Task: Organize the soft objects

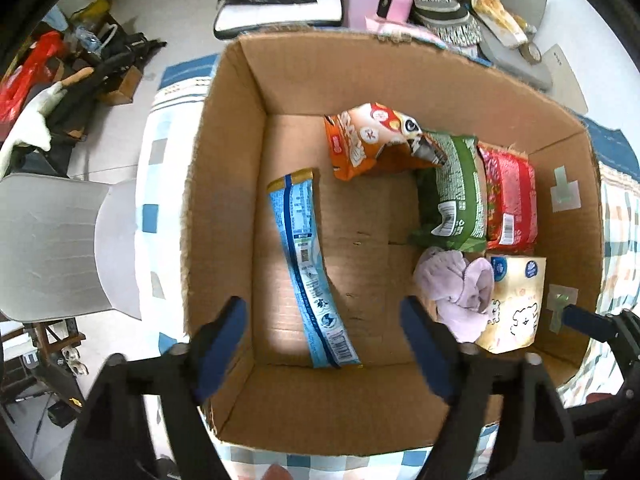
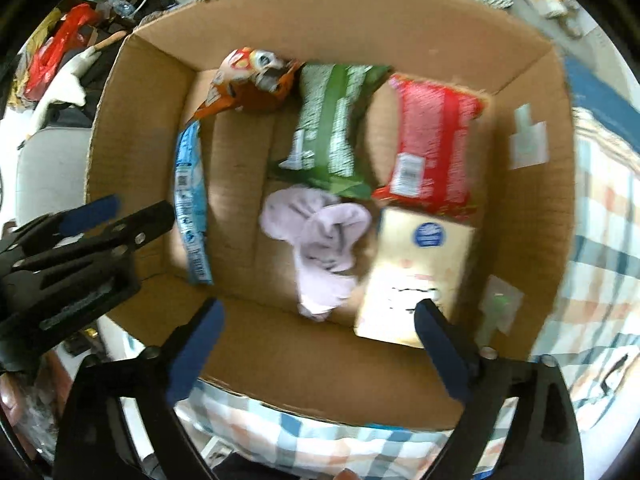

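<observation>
Both hand-held grippers are over the open cardboard box (image 1: 224,184), which sits on a blue-checked cloth (image 1: 160,168).

The left hand-held gripper (image 1: 322,344) has its blue-padded fingers spread wide with nothing between them. Straight ahead of it a long blue packet (image 1: 308,264) lies flat on the box floor, nearly reaching the near wall. Further ahead, at the far wall, an orange snack bag (image 1: 360,140) leans on a green pack (image 1: 452,196), with a red pack (image 1: 508,204) right beside that.

The right hand-held gripper (image 2: 320,340) is also wide open and empty, hanging above the box's near wall. Just ahead of it lies a crumpled lilac cloth (image 2: 320,240), touching a cream tissue pack (image 2: 416,272) that sits in front of its right finger. The green pack (image 2: 332,128) and red pack (image 2: 432,140) lie beyond those two. The left hand-held gripper shows off to its left, over the box's edge.

The right wrist view is a bit blurry, so labels aren't readable.
</observation>
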Available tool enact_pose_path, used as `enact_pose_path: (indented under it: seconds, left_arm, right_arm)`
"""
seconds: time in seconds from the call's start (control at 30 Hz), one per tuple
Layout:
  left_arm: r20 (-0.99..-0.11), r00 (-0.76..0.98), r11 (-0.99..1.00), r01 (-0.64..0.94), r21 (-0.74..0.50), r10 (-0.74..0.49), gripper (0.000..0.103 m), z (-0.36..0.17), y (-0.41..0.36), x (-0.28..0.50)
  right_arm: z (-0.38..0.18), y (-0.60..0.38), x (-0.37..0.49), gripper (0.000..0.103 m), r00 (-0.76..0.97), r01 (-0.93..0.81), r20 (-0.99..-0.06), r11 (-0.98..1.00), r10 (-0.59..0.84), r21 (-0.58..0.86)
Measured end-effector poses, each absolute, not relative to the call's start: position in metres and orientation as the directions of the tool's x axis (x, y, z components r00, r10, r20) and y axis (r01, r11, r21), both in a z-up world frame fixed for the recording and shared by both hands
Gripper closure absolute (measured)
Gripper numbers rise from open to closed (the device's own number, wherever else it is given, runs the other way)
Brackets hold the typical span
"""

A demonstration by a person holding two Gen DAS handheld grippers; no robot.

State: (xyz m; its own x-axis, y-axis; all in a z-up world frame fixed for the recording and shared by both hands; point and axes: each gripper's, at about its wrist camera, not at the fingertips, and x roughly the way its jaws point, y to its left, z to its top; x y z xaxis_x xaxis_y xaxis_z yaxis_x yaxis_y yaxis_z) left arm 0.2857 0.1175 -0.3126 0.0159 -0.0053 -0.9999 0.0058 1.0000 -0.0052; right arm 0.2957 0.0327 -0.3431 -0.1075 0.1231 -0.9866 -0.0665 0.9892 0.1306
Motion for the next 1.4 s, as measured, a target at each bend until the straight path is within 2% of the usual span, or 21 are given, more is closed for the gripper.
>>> enact_pose_path:
  seconds: [0.17,0.5,0.7,1.13,1.4]
  left_arm:
    - [-0.999,0.049,1.0,-0.022,-0.008,-0.007,0.005,-0.304,0.127,0.272]
    - [-0.993,0.117,0.999,-0.044,-0.024,-0.018,0.004,-0.284,0.124,0.247]
    - [-0.982,0.191,0.999,-0.045,-0.016,-0.007,0.004,-0.248,0.116,0.225]
    - [-0.9,0.435,0.999,-0.004,0.038,0.036,0.004,-0.117,0.092,0.153]
    - [-0.853,0.522,1.0,0.007,0.005,0.001,0.004,-0.054,0.086,0.112]
  right_arm:
    - [-0.332,0.017,0.29,0.0,-0.046,-0.054,-0.998,0.998,0.038,0.041]
    - [-0.324,0.007,0.274,0.0,0.0,-0.009,-1.0,1.0,0.019,0.019]
    - [-0.297,0.004,0.254,0.0,0.06,-0.004,-0.998,1.0,0.029,0.029]
    - [-0.158,-0.019,0.176,0.0,0.328,-0.004,-0.944,1.0,0.027,0.027]
    - [-0.074,-0.034,0.125,0.0,0.459,0.009,-0.888,0.999,0.029,0.037]
